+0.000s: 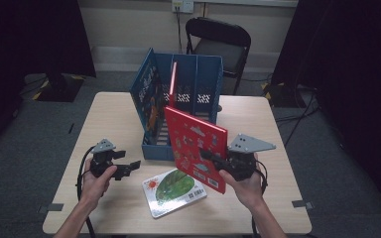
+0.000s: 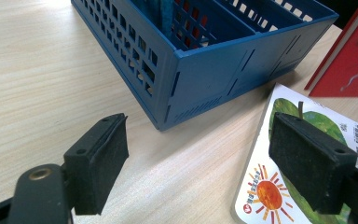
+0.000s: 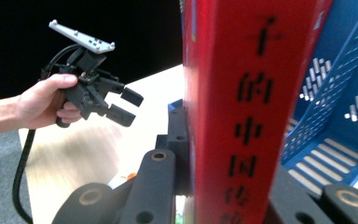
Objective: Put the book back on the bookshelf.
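Note:
My right gripper (image 1: 209, 155) is shut on a red picture book (image 1: 194, 145) and holds it tilted, clear of the table, just in front of the blue file rack (image 1: 206, 84). In the right gripper view the red book's spine (image 3: 247, 107) stands clamped between the jaws. To the left my left gripper (image 1: 129, 168) hovers open over the table with nothing between its pads (image 2: 100, 161). Beside it lies a white book with a green leaf and a sun (image 1: 173, 192), flat near the table's front edge. The leaf book (image 2: 279, 191) also sits under the left gripper's right pad.
The rack (image 2: 214, 51) holds a blue book (image 1: 148, 96) leaning in its left slot and a thin red one (image 1: 172, 79) upright. A black folding chair (image 1: 219, 42) stands behind the wooden table (image 1: 114, 119). Bare tabletop lies left of the rack.

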Action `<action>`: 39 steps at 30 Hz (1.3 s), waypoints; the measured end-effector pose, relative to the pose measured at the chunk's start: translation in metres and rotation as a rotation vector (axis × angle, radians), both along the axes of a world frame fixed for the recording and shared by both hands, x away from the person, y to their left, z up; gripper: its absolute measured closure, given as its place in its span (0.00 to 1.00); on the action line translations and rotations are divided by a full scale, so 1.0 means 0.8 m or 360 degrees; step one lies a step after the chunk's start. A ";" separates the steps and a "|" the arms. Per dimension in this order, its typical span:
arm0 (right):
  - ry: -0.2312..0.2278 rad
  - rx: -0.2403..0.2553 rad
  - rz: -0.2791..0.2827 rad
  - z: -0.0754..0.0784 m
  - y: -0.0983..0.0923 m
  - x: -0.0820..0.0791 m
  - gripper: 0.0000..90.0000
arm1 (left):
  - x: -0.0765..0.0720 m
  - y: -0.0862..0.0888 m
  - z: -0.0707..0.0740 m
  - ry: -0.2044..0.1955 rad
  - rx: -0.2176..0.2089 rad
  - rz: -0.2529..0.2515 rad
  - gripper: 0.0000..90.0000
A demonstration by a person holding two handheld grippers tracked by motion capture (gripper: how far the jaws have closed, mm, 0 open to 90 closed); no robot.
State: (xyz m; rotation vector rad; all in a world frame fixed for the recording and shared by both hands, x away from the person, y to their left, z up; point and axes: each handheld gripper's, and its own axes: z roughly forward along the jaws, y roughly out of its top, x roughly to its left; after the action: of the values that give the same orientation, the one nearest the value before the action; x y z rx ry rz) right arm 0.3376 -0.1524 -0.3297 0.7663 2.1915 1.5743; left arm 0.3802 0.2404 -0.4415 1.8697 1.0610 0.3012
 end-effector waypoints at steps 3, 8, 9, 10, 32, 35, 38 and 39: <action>-0.0009 0.0023 -0.0011 0.006 -0.003 0.002 0.89 | 0.000 0.000 0.000 -0.0001 -0.0002 0.0001 0.21; -0.0034 0.0044 -0.0020 0.019 -0.006 0.002 0.89 | 0.000 -0.001 0.000 0.0002 -0.0001 -0.0003 0.21; -0.0040 0.0044 -0.0022 0.022 -0.007 0.002 0.89 | 0.000 -0.001 0.000 0.0002 -0.0001 -0.0004 0.21; -0.0044 0.0053 -0.0026 0.024 -0.007 0.003 0.89 | 0.000 -0.001 0.000 0.0002 -0.0001 -0.0003 0.22; -0.0099 0.0096 -0.0153 0.055 0.003 0.045 0.89 | -0.001 -0.004 0.000 0.0013 -0.0010 -0.0029 0.22; -0.0112 0.0085 -0.0186 0.057 0.006 0.052 0.89 | -0.001 -0.004 0.000 0.0015 -0.0012 -0.0026 0.22; -0.0095 0.0088 -0.0211 0.058 0.008 0.059 0.89 | -0.001 -0.004 -0.001 0.0024 -0.0005 -0.0031 0.22; -0.0094 0.0081 -0.0223 0.058 0.010 0.062 0.89 | -0.001 -0.005 -0.001 0.0022 -0.0005 -0.0034 0.22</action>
State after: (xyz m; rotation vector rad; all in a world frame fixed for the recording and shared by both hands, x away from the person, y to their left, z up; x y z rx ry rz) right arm 0.3871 -0.1448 -0.2833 0.8579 2.0168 1.5679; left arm 0.3796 0.2367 -0.4422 1.8813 1.0498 0.2743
